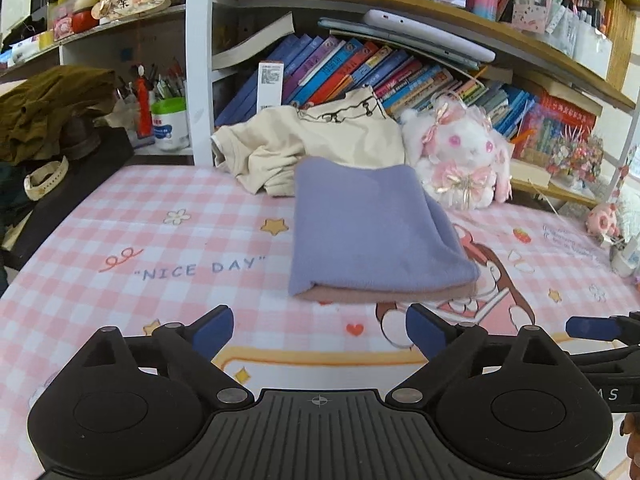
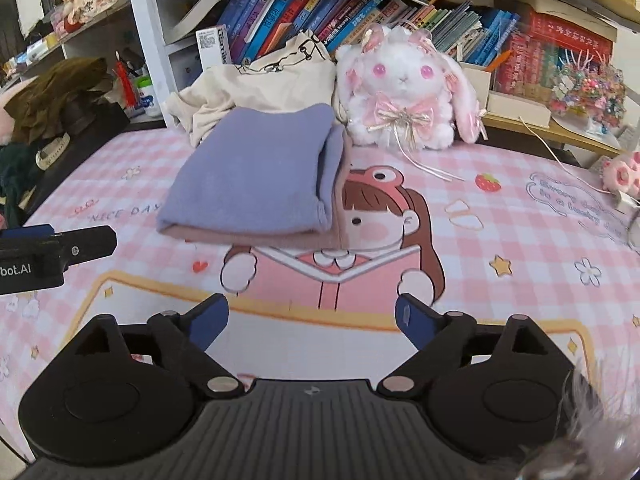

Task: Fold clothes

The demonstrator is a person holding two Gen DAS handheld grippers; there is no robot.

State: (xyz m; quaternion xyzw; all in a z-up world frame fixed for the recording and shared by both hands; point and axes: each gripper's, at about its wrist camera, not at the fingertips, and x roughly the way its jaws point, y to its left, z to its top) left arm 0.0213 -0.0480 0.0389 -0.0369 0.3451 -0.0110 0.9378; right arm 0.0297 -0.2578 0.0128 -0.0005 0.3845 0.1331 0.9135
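A folded lilac cloth (image 1: 372,228) with a pink under-layer lies flat on the pink checked mat (image 1: 160,248); it also shows in the right wrist view (image 2: 256,176). A crumpled cream garment (image 1: 320,140) lies behind it, also seen in the right wrist view (image 2: 260,80). My left gripper (image 1: 320,332) is open and empty, just in front of the lilac cloth. My right gripper (image 2: 312,320) is open and empty, set back from the cloth's front right. The right gripper's finger shows at the right edge of the left wrist view (image 1: 592,328).
A white plush rabbit (image 2: 404,88) sits right of the clothes. Bookshelves (image 1: 360,68) stand behind. An olive garment (image 1: 52,108) and dark items pile at the left edge. A pen cup (image 1: 170,120) stands at the back left. The mat (image 2: 520,240) carries a cartoon girl print.
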